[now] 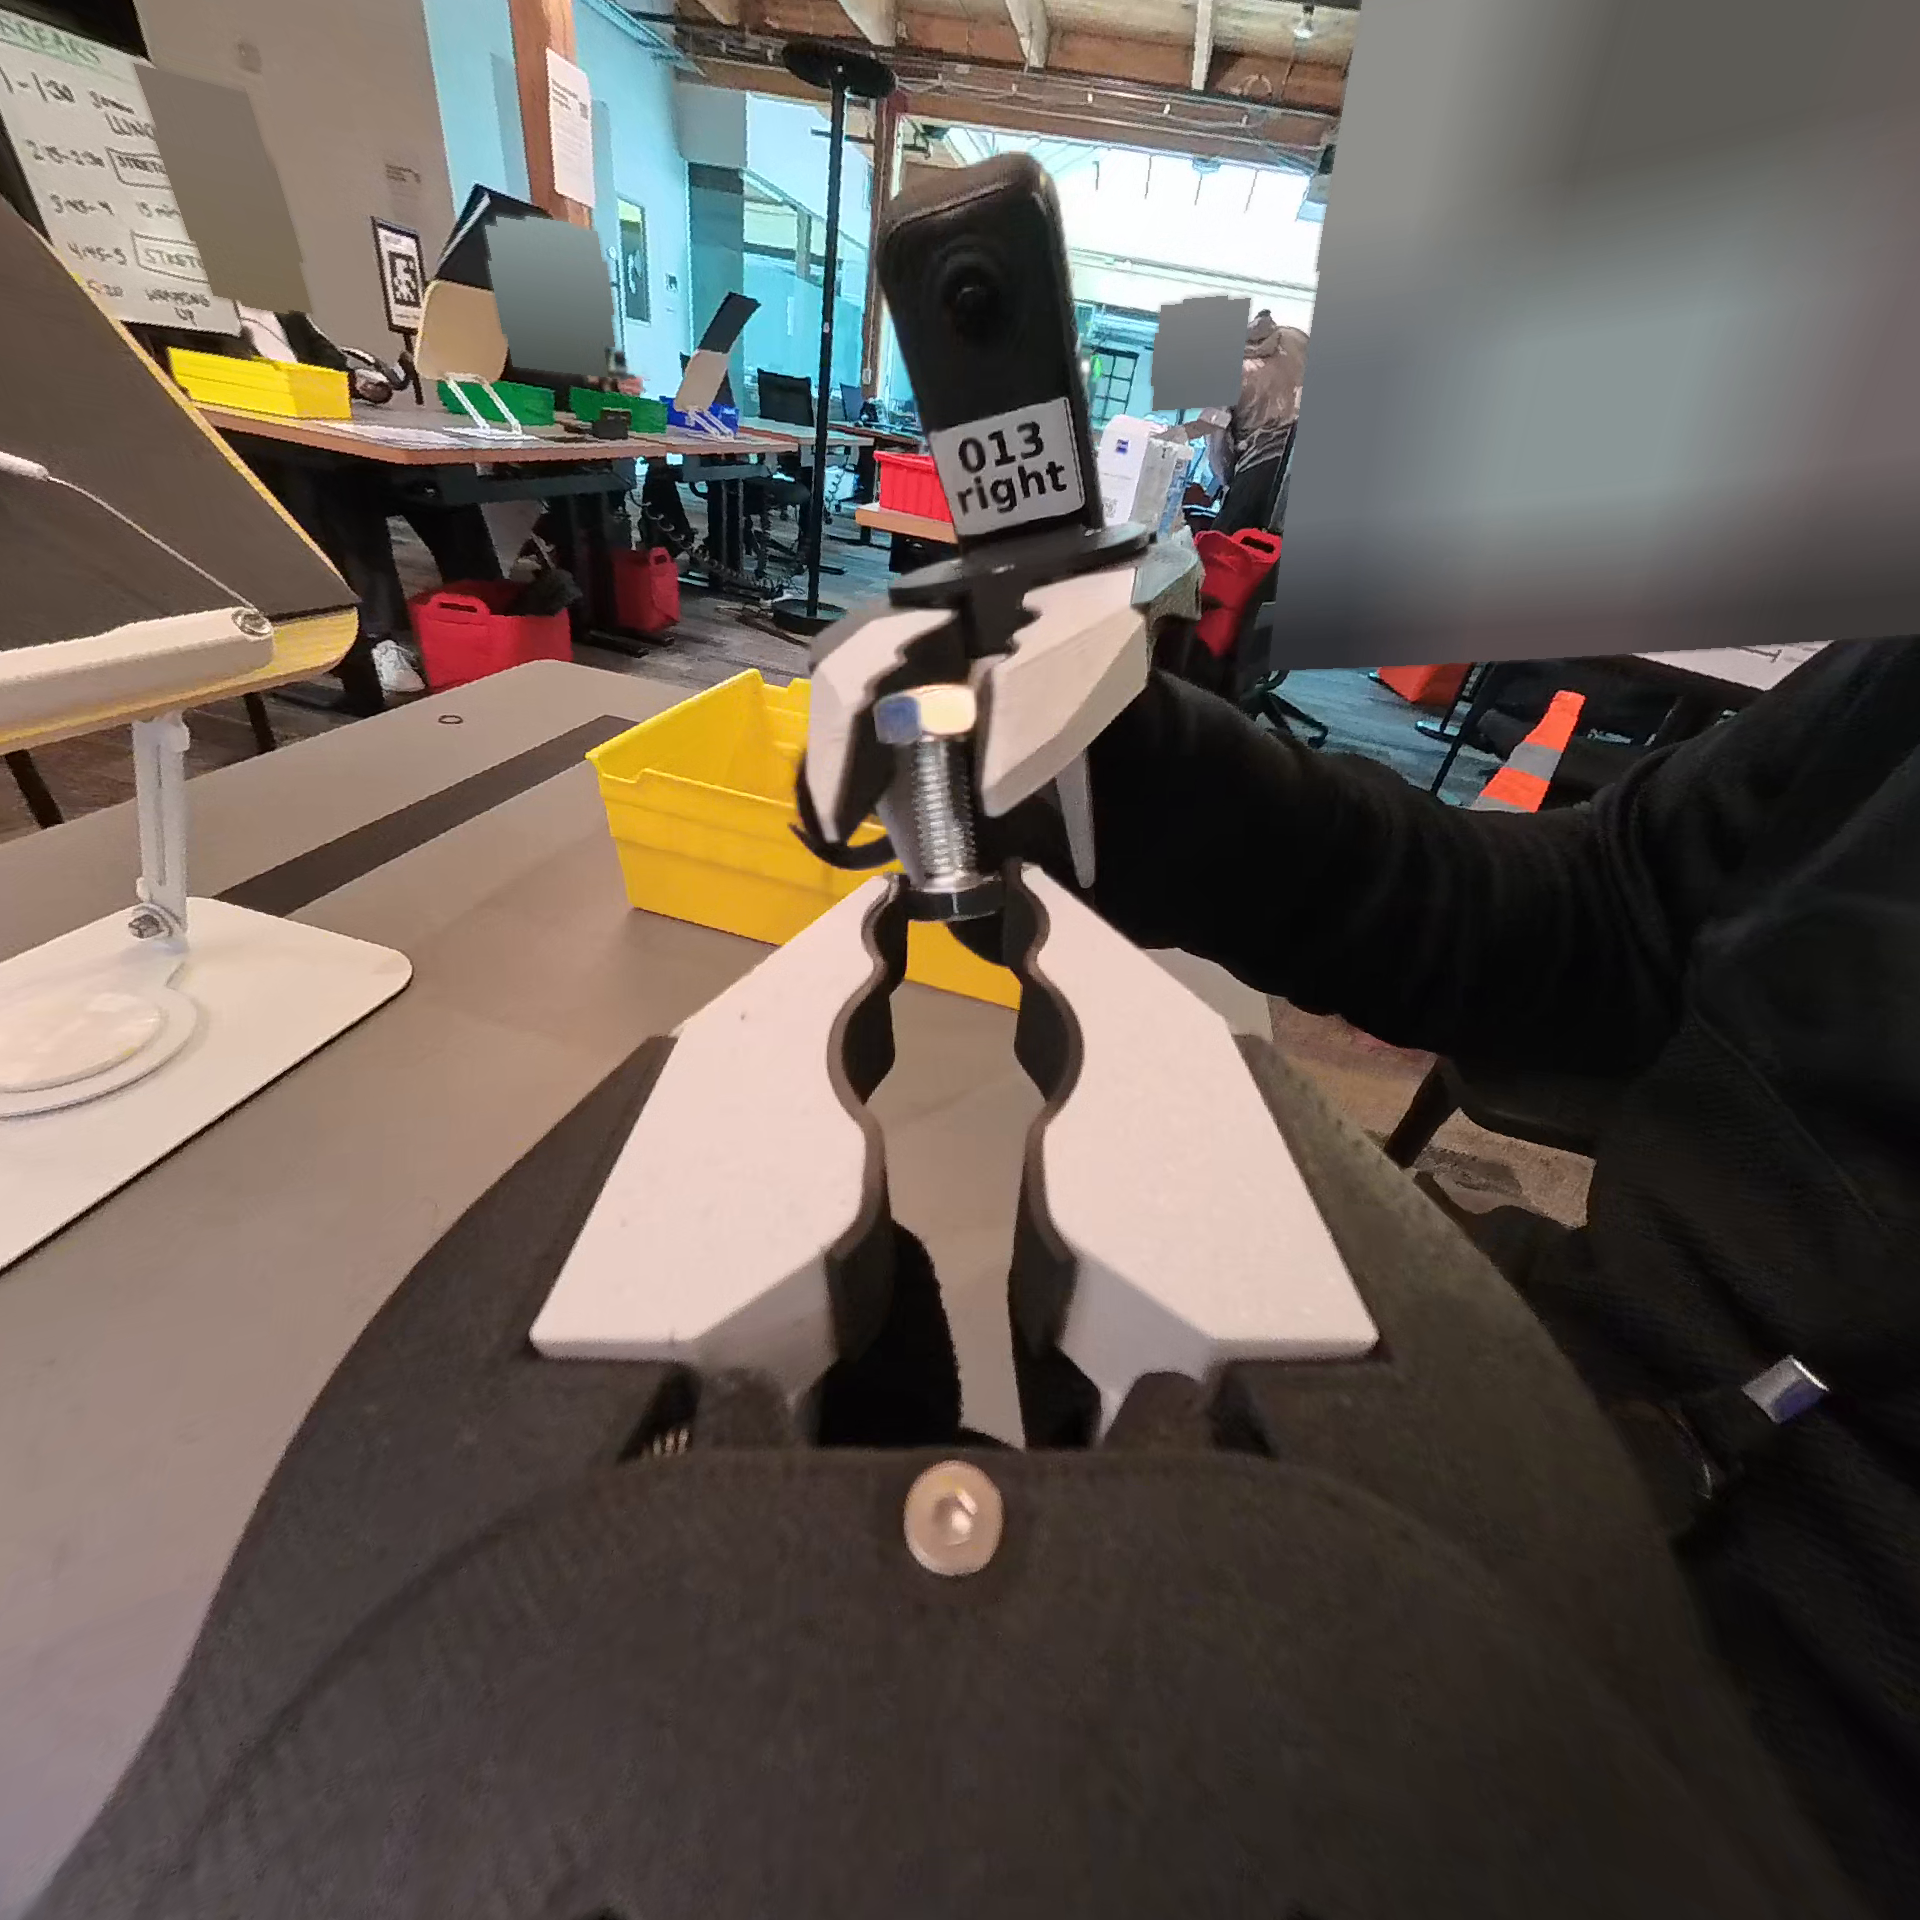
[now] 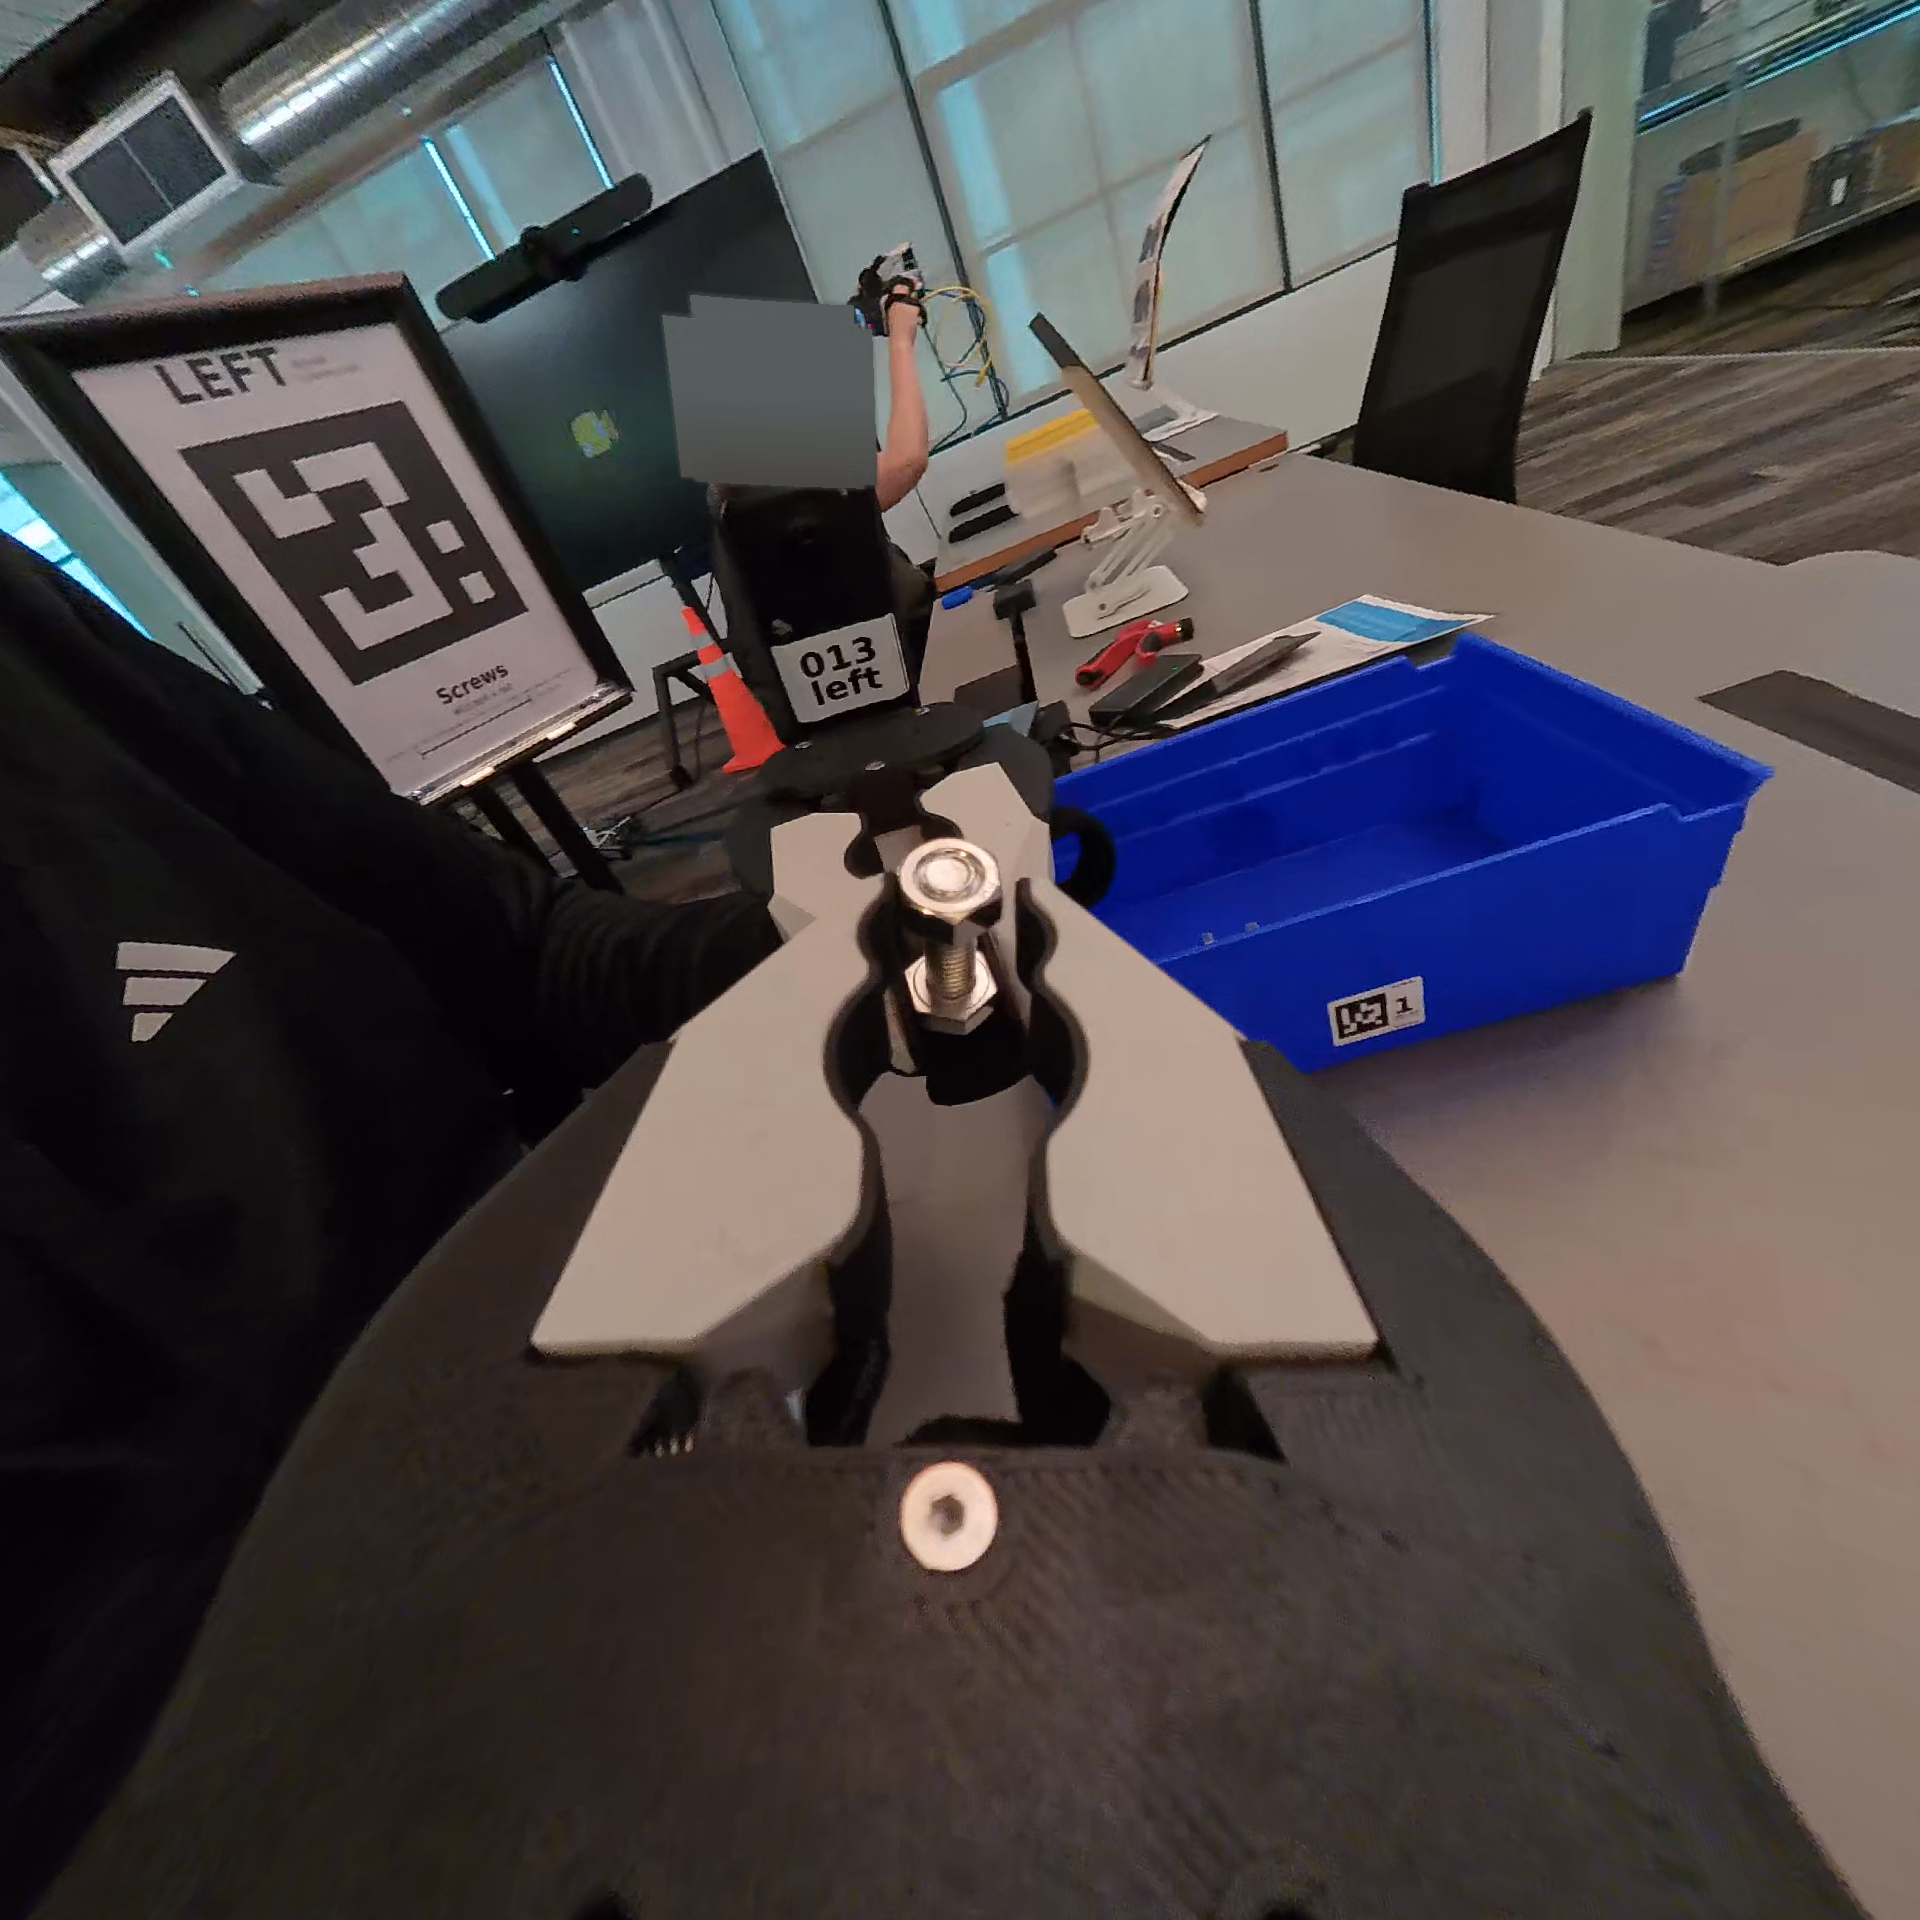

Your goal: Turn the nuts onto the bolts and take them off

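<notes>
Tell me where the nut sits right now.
In the left wrist view the nut is on the bolt's lower end, pinched by the left gripper, before the yellow bin.

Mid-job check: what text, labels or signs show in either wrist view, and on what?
I won't quote wording; writing shows on:
Camera sticker, left wrist view.
Camera label, right wrist view.
Framed sign, above and below its marker pattern.
Small tag on the blue bin.
Whiteboard: handwriting, partly masked.
</notes>
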